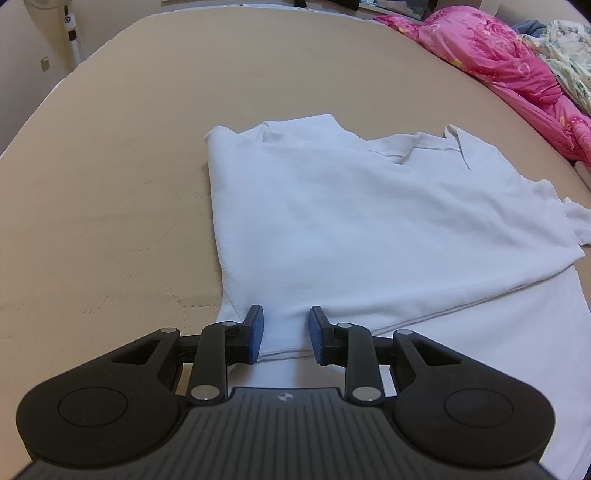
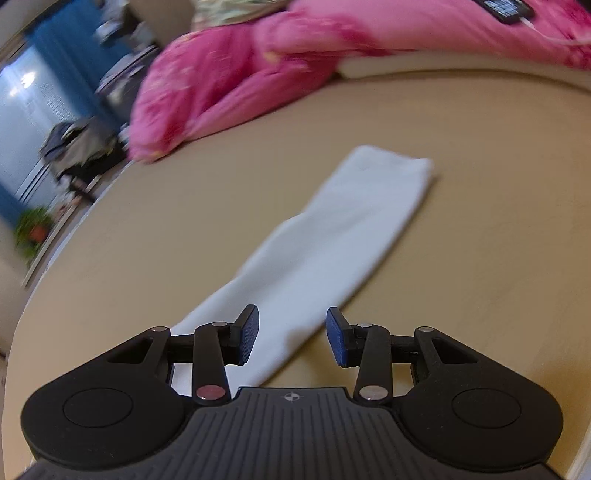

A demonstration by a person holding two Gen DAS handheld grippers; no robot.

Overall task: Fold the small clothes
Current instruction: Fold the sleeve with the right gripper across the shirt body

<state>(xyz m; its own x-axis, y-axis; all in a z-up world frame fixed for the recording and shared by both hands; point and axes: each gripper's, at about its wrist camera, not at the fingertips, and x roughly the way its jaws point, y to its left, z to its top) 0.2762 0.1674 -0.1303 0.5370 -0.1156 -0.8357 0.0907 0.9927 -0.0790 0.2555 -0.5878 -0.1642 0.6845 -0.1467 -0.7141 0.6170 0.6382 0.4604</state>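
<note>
A white shirt lies flat on the tan bed, its left side folded over the body and its collar at the far end. My left gripper is open, its blue pads on either side of the shirt's near folded edge, low over the cloth. In the right wrist view a long white part of the shirt stretches away across the bed. My right gripper is open over its near end, with the cloth under the left pad and between the fingers. That view is blurred.
The tan mattress spreads to the left and far side. A pink quilt and a floral cloth lie bunched at the far right. The quilt fills the far side of the right wrist view, with a phone on it.
</note>
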